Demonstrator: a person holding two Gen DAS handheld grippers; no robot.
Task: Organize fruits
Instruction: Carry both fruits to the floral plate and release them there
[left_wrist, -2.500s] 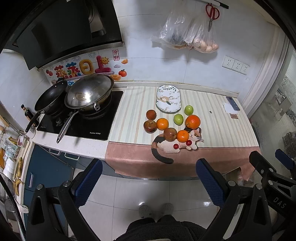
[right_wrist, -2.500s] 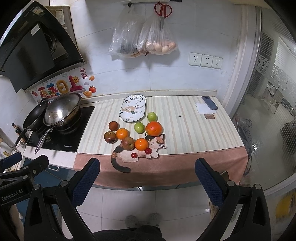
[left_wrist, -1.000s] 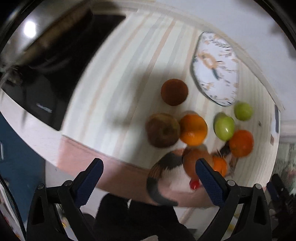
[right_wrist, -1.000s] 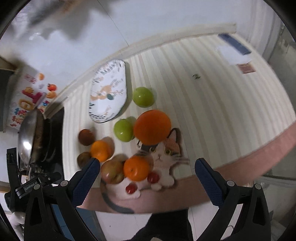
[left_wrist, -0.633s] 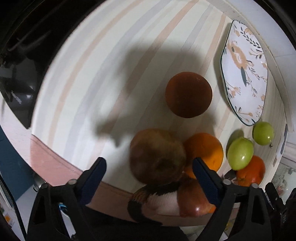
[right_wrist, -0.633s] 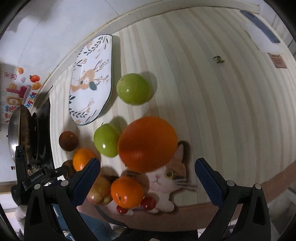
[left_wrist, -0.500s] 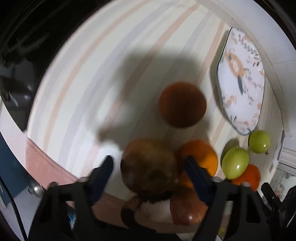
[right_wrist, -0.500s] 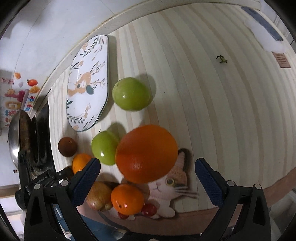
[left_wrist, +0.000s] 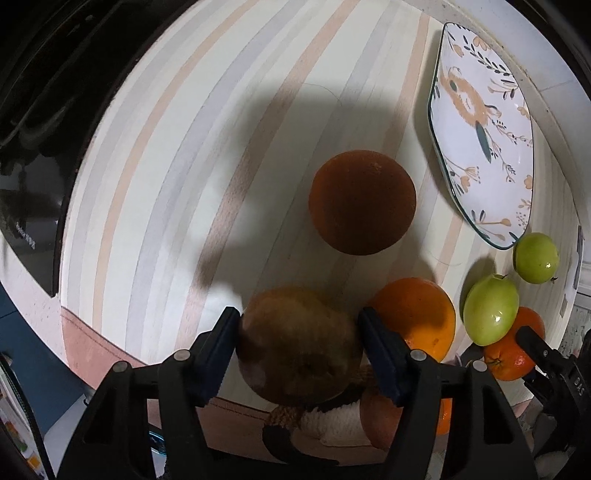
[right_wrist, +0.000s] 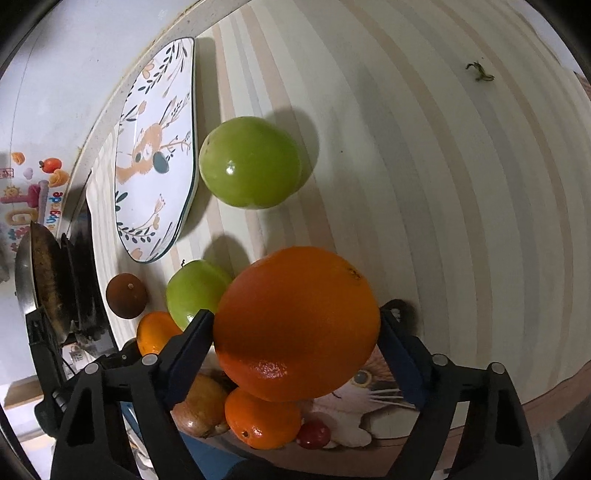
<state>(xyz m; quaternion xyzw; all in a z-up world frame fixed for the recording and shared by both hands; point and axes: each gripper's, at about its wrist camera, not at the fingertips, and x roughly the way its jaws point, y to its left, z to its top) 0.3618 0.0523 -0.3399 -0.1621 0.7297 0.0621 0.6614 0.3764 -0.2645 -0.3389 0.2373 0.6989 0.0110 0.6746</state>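
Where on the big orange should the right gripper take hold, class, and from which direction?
Across its widest middle, coming from above. The big orange is round and sits on the cat mat, with a green fruit close on one side, so a top approach probably suits best. The right gripper has just been closing, its fingers flanking the orange's sides.

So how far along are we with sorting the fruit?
Nothing looks placed yet: the plate is bare. In hand: the left hand-held gripper has just been closing on the brown apple, the right hand-held gripper on the big orange. Left on the counter: two green fruits, the smaller oranges, the dark round fruit.
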